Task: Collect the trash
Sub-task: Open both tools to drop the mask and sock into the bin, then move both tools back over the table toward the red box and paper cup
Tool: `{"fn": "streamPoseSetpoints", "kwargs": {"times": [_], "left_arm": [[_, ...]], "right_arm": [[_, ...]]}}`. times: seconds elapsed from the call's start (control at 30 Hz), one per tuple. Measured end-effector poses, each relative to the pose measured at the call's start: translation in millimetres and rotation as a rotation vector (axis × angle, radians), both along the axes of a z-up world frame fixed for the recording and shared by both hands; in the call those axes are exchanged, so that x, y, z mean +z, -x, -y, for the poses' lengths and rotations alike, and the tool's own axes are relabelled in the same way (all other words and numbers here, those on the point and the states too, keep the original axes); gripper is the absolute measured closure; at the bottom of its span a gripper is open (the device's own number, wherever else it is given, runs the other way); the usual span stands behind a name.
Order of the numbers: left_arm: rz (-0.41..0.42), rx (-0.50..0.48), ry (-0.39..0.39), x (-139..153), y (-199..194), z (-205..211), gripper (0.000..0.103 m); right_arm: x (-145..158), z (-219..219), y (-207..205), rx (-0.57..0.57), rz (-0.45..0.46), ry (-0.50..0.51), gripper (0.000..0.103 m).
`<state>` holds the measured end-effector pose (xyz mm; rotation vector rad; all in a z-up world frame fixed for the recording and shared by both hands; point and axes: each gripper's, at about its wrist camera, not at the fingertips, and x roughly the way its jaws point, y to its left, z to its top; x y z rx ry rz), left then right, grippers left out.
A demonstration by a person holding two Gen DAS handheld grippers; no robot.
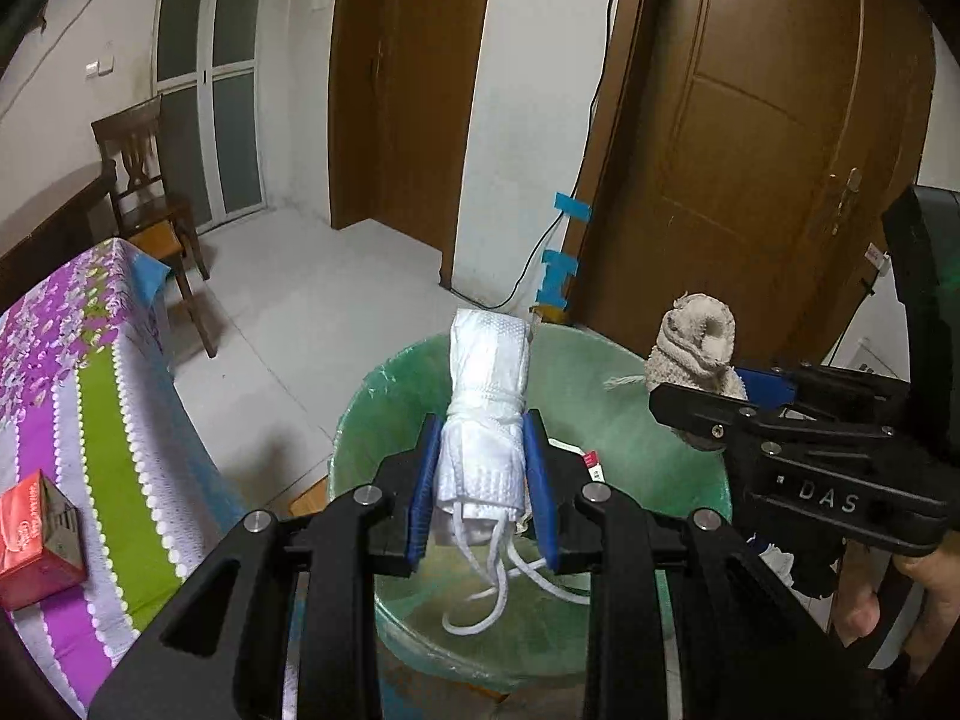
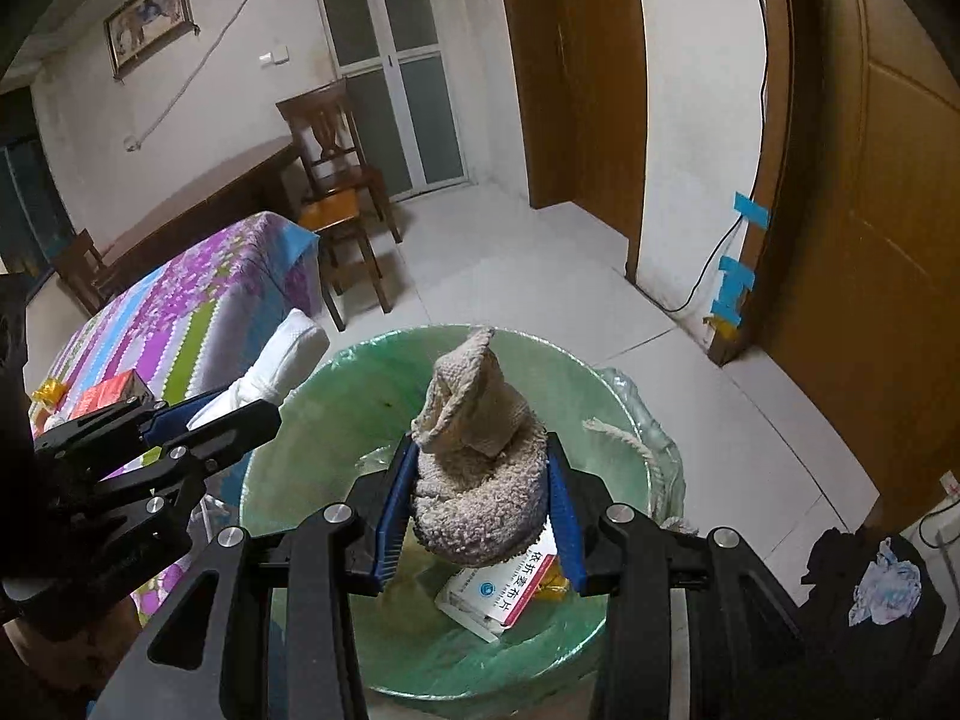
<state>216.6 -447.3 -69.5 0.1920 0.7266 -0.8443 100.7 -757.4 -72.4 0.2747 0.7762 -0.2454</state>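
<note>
Over the green-lined bin point(image 1: 384, 384) you hold both loads: left gripper point(image 1: 483, 480) clamps the rolled face mask point(image 1: 486, 414), right gripper point(image 2: 480, 501) the grey rag point(image 2: 480, 480). Medicine box point(image 2: 504, 588) already inside; both releases remain.

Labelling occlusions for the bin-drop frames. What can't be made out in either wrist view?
- Bin floor: both views, mostly hidden by the grippers and their loads.
- Medicine box: right wrist view, top under the grey knitted cloth; fine print too small.
- Red box on the bedspread: left wrist view, cut by the left edge; label blurred.
- White mask in left gripper: folded, inner face hidden.
</note>
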Motion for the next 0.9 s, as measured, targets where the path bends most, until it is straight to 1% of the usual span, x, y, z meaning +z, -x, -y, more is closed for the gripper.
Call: {"fn": "streamPoseSetpoints", "kwargs": {"times": [0.3, 0.33, 0.37, 0.4, 0.43, 0.47, 0.6, 0.73, 0.9], "left_arm": [[-0.009, 0.013, -0.006, -1.8, -7.2, 2.7, 0.076], [-0.006, 0.016, -0.011, -2.1, -7.5, 2.9, 0.073], [0.0, 0.02, -0.017, -2.3, -7.6, 3.5, 0.06], [0.002, 0.025, -0.018, -1.9, -6.5, 4.9, 0.037], [0.015, 0.043, -0.012, -0.3, -5.9, 2.4, 0.029], [0.024, 0.052, -0.008, 0.4, -5.9, 1.4, 0.026], [0.012, 0.064, -0.001, 2.8, -7.1, -2.1, 0.026], [0.02, 0.055, 0.003, 8.3, 0.8, -3.1, 0.026], [0.033, 0.047, 0.006, 16.0, 10.6, -13.6, 0.026]], "right_arm": [[-5.1, -3.9, -3.3, -0.006, 0.002, 0.004, 0.06], [-3.9, -4.4, -1.9, -0.007, 0.006, 0.003, 0.059], [-3.7, -2.9, -1.1, -0.012, 0.009, 0.003, 0.049], [-3.3, -0.9, 1.8, -0.022, 0.022, 0.003, 0.039], [-2.3, 0.6, 3.4, -0.028, 0.03, 0.001, 0.038], [-1.9, 1.7, 5.2, -0.034, 0.036, -0.004, 0.038], [1.7, 2.0, 11.0, -0.042, 0.049, -0.003, 0.038], [7.7, -4.2, 17.4, -0.037, 0.066, 0.001, 0.038], [20.6, -24.6, 26.1, -0.017, 0.097, 0.018, 0.037]]}}
